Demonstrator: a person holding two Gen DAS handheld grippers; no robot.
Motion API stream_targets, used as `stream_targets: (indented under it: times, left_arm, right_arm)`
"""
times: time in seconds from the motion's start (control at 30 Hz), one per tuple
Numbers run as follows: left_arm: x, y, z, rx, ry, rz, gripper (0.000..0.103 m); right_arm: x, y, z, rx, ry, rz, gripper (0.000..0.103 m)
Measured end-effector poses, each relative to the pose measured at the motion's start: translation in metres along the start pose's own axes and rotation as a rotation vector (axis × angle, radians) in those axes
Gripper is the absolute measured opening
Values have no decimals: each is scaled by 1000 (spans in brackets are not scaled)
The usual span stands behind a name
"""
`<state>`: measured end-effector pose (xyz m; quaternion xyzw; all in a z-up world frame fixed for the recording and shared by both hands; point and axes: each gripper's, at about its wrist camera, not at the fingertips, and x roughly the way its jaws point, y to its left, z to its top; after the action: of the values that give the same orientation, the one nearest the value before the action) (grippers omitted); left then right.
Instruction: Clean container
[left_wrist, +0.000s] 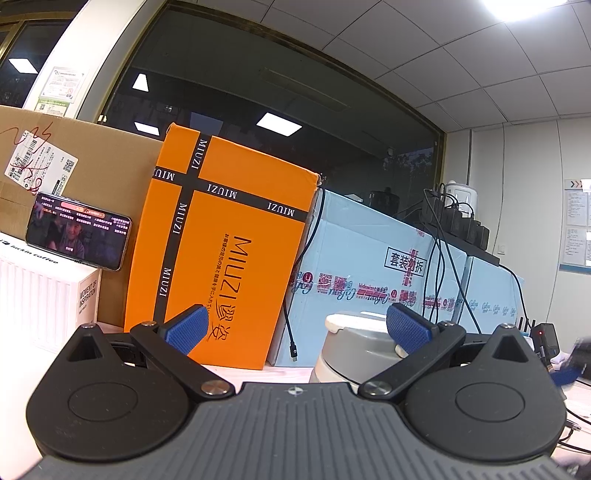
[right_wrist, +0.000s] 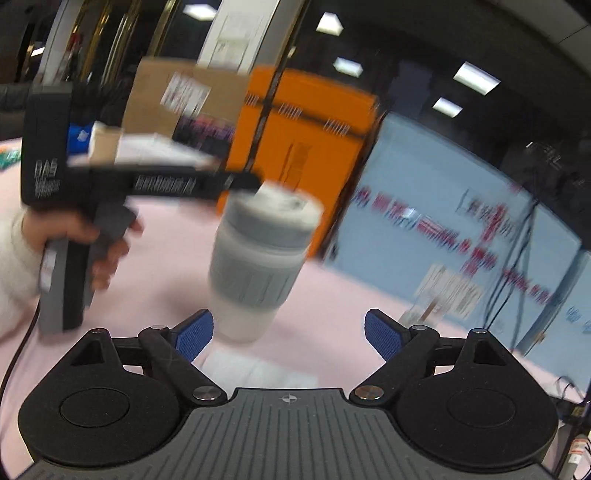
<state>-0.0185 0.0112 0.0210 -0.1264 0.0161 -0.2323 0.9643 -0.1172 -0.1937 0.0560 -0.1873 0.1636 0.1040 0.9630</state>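
Left gripper (left_wrist: 297, 325): your jaws are spread wide with nothing between them. The right blue pad (left_wrist: 408, 328) sits in front of the container's lid, and I can't tell if it's touching.
Right gripper (right_wrist: 290, 334): also wide open and empty, low over the table.
Container (right_wrist: 258, 266): a grey-and-white tumbler standing on the pink table (right_wrist: 177, 266), just ahead of your right gripper; your left gripper body (right_wrist: 140, 181) reaches toward its top.
Hand (right_wrist: 92, 240): wrapped around the left gripper's handle.
Risk: the tumbler is tall and narrow, so a sideways nudge up at the lid could probably tip it. The right view is blurry, so I'd guess you're moving quickly.
Textures: pads are knobbly blue rubber; the tumbler has a ribbed grey sleeve and a smooth white lid (left_wrist: 354, 321), likely slick.
Background: glossy orange box (left_wrist: 229, 236) and pale blue cartons (left_wrist: 369, 258), well behind.
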Motion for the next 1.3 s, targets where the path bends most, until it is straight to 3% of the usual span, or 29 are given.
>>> stream_targets:
  times: [0.03, 0.1, 0.27, 0.43, 0.53, 0.63, 0.73, 0.8, 0.9, 1.17, 1.3]
  left_arm:
    - [-2, 1, 0, -11, -19, 0, 103]
    - [-8, 2, 1, -36, -74, 0, 103]
    - [-23, 5, 2, -87, -212, 40, 103]
    - [-28, 9, 7, -99, -292, 165, 103]
    - [-26, 16, 13, -54, -279, 259, 103]
    - [-19, 24, 19, 48, -235, 363, 103]
    - [-9, 33, 17, 124, -190, 412, 103]
    - [-2, 38, 12, 130, -151, 440, 103]
    - [10, 47, 5, 108, -88, 474, 103]
    - [35, 57, -7, 124, 8, 474, 103]
    - [40, 55, -8, 142, 0, 472, 103]
  right_arm:
    - [-5, -3, 1, 6, -56, -29, 103]
    - [-13, -9, 2, 14, -153, -70, 103]
    - [-14, -23, -2, 58, -289, -101, 103]
    - [-9, -40, -19, 105, -498, -211, 103]
    - [4, -56, -32, 170, -568, -270, 103]
    - [23, -73, -42, 262, -538, -293, 103]
    - [42, -89, -48, 379, -526, -287, 103]
    - [54, -97, -50, 428, -528, -289, 103]
    - [71, -100, -45, 396, -511, -319, 103]
    - [92, -106, -52, 405, -461, -345, 103]
    - [93, -107, -57, 427, -438, -357, 103]
